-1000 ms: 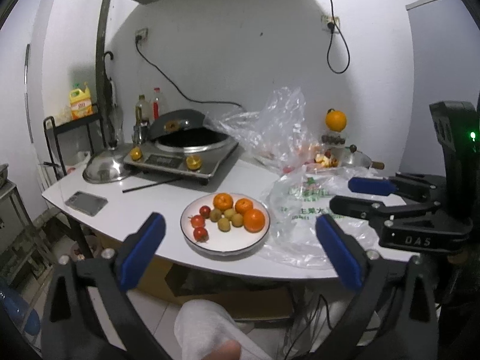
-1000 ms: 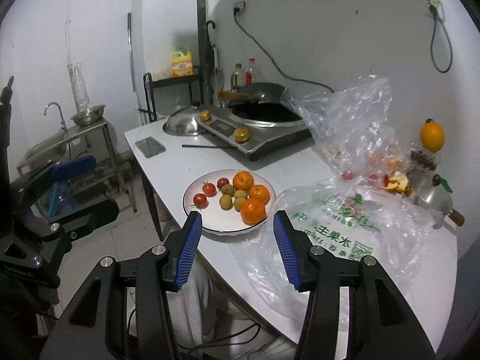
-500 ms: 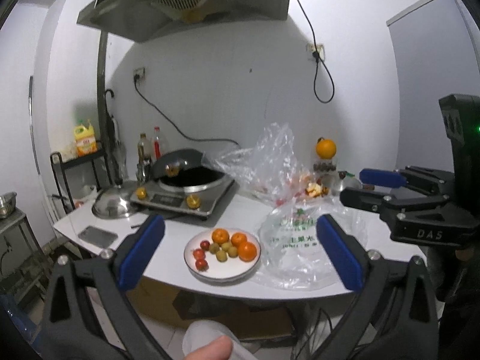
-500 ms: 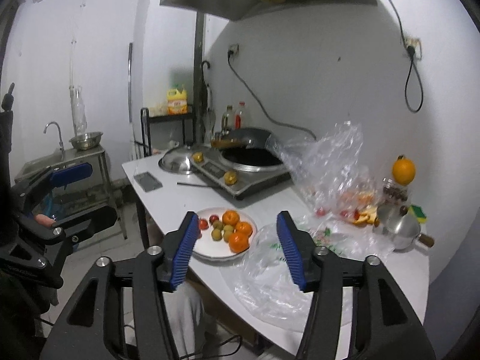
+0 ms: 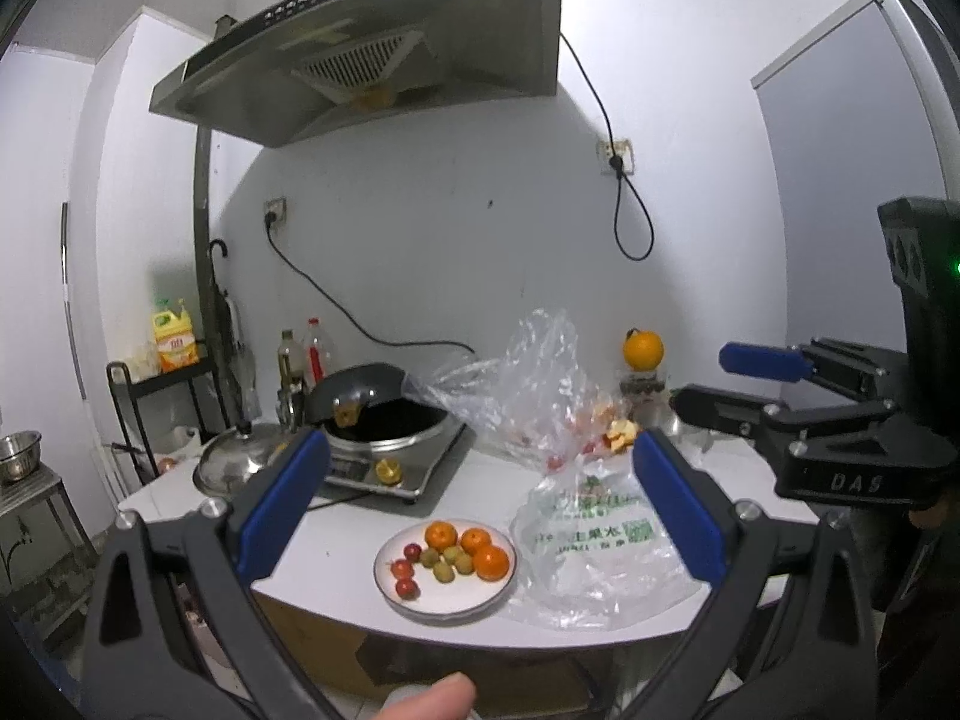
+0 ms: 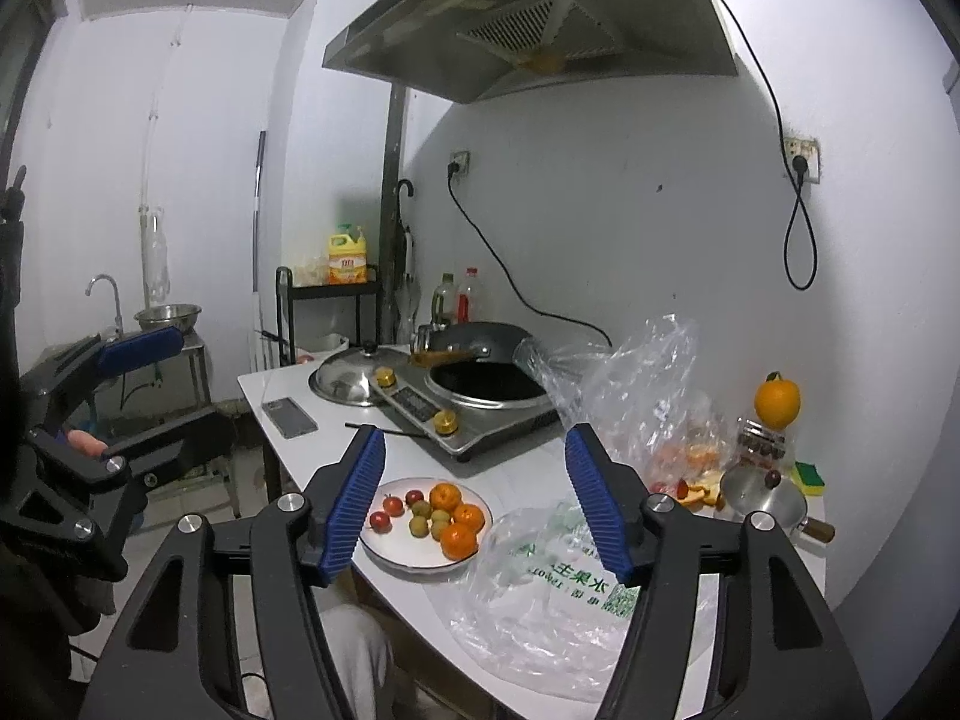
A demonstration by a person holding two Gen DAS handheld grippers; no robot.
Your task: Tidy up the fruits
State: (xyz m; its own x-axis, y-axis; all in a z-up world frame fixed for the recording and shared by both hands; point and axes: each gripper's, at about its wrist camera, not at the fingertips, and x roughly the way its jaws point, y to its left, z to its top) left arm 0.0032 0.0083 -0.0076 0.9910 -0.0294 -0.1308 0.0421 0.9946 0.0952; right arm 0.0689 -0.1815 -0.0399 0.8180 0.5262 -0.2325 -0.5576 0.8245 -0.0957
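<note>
A white plate [image 5: 447, 601] near the counter's front edge holds three oranges [image 5: 492, 561], small green fruits [image 5: 444, 570] and small red fruits [image 5: 403, 568]. It also shows in the right wrist view [image 6: 396, 552]. A clear plastic bag with green print [image 5: 591, 546] lies right of the plate. My left gripper [image 5: 474, 498] is open and empty, held well back from the counter. My right gripper [image 6: 474, 492] is open and empty, also back from the counter. Each gripper shows at the side of the other's view.
An induction cooker with a black wok [image 5: 390, 420] stands behind the plate, a steel lid [image 6: 345, 378] and a phone [image 6: 289, 417] to its left. A crumpled clear bag [image 5: 534, 384], a lone orange [image 5: 642, 350] and a steel pot [image 6: 762, 495] stand at the right. A range hood hangs above.
Both grippers have pulled back and tilted up from the counter. The plate now looks smaller and farther away, and the range hood has come into view. Both stay open.
</note>
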